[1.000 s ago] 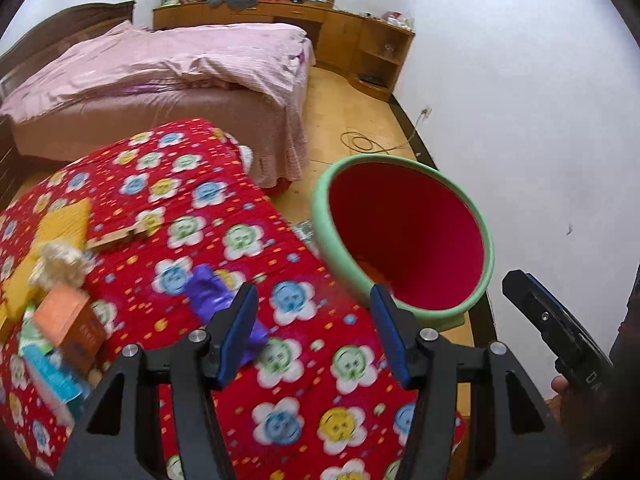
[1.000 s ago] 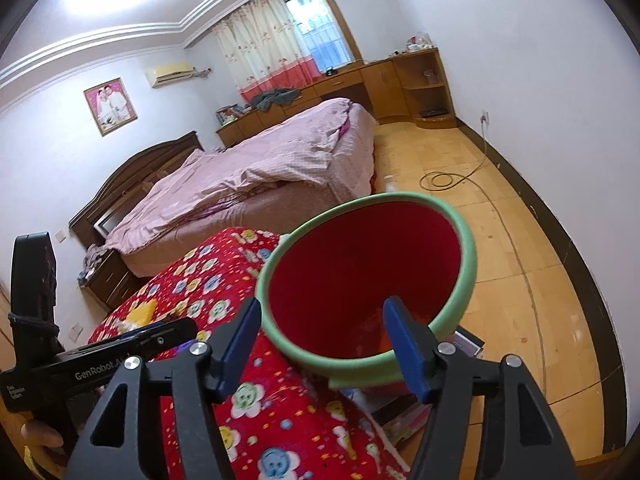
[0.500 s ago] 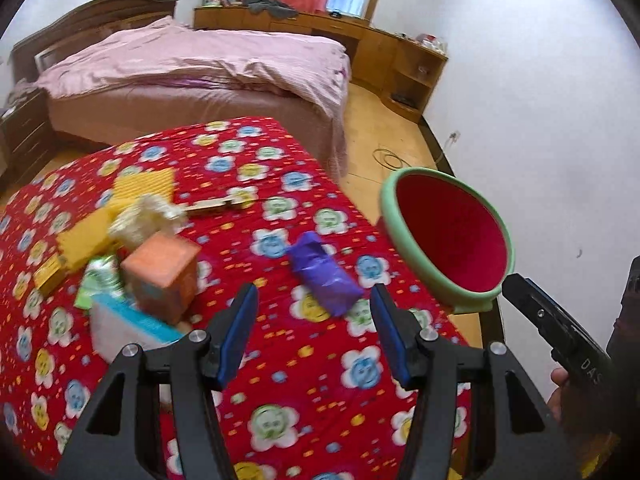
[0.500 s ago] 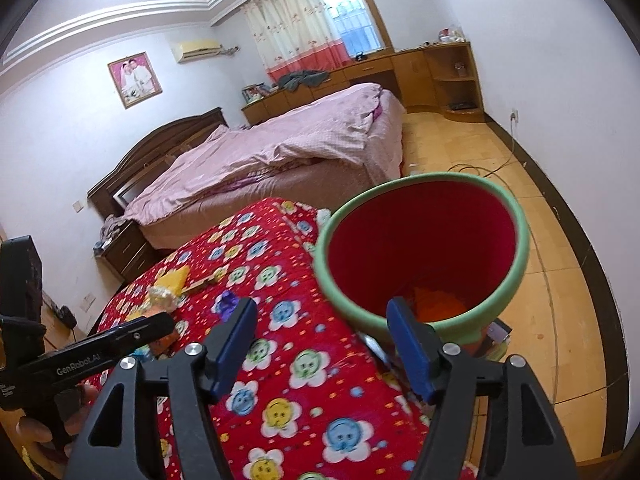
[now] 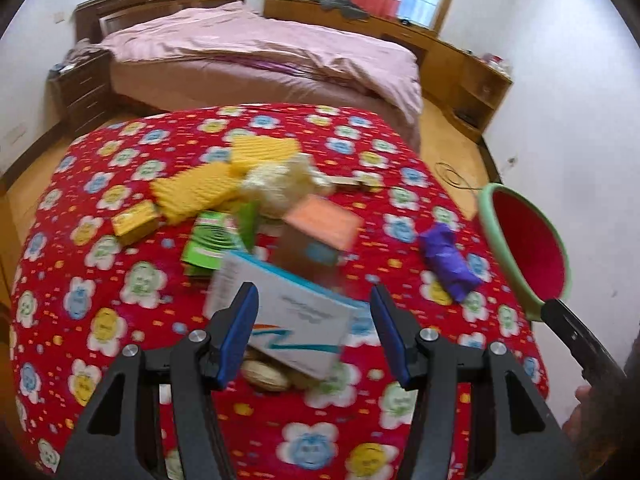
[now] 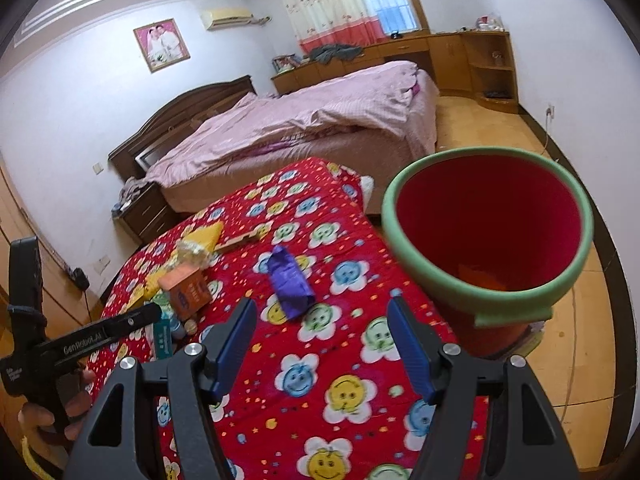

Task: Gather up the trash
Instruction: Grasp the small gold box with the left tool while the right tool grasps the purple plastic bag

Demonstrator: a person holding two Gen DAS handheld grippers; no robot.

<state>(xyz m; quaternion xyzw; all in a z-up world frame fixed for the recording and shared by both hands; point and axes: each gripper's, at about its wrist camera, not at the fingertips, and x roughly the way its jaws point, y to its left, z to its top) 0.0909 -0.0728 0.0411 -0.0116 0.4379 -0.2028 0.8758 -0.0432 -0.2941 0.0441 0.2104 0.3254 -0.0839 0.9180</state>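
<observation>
Trash lies in a pile on the table's red flowered cloth (image 5: pixel 120 280). It includes a white-and-blue box (image 5: pixel 288 316), an orange box (image 5: pixel 320 232), a green packet (image 5: pixel 212 240), yellow pieces (image 5: pixel 200 188) and a crumpled pale wrapper (image 5: pixel 280 180). My left gripper (image 5: pixel 314 336) hangs open just over the white-and-blue box, its pads clear of it. A purple wrapper (image 6: pixel 290 280) lies apart, ahead of my right gripper (image 6: pixel 324 344), which is open and empty. The red bin with a green rim (image 6: pixel 390 216) stands off the table's right edge, something orange at its bottom.
A bed with pink covers (image 5: pixel 260 52) stands beyond the table, with a dark nightstand (image 5: pixel 84 92) to its left. Wooden cabinets (image 6: pixel 472 60) line the far wall. A cable (image 5: pixel 456 178) lies on the wooden floor by the white wall. A hand grips the left tool (image 6: pixel 80 340).
The left gripper swung left from the bin to over the trash pile. The right gripper drew back and left, so the purple wrapper came into view and the bin slid right.
</observation>
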